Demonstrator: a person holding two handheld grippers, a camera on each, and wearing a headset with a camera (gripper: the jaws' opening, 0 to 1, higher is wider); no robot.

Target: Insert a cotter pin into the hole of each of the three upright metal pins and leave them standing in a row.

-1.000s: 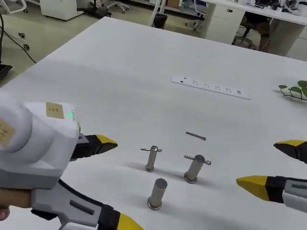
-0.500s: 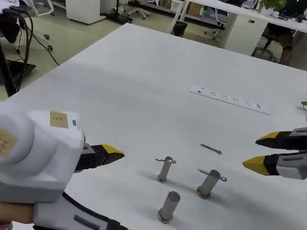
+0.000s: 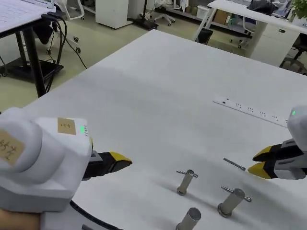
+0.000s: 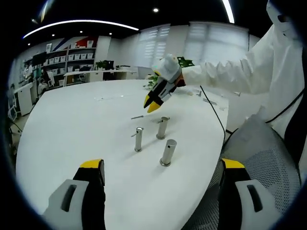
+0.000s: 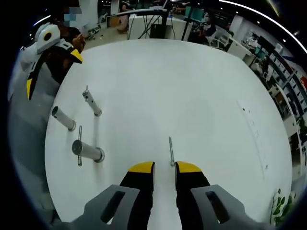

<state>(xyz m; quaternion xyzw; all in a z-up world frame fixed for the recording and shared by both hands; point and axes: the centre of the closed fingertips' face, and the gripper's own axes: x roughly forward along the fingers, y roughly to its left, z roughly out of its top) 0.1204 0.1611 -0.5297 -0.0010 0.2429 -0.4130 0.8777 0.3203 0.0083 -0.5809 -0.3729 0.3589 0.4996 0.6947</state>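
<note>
The metal pin [image 3: 190, 219] standing nearest ahead of the left gripper [image 4: 162, 165] is cut off by the head view's bottom edge, and there that gripper's second jaw is hidden behind its own body. Whether the right gripper [image 5: 164, 167] touches the loose cotter pin [image 5: 170, 149] at its tips cannot be told.

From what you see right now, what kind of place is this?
Probably an open-plan office or lab: a large white table with a power strip on it, other desks and swivel chairs behind, and shelves of storage bins in the background.

Three upright pins [image 3: 186, 182], two cottered; loose cotter pin [image 3: 234, 164] beside
</note>
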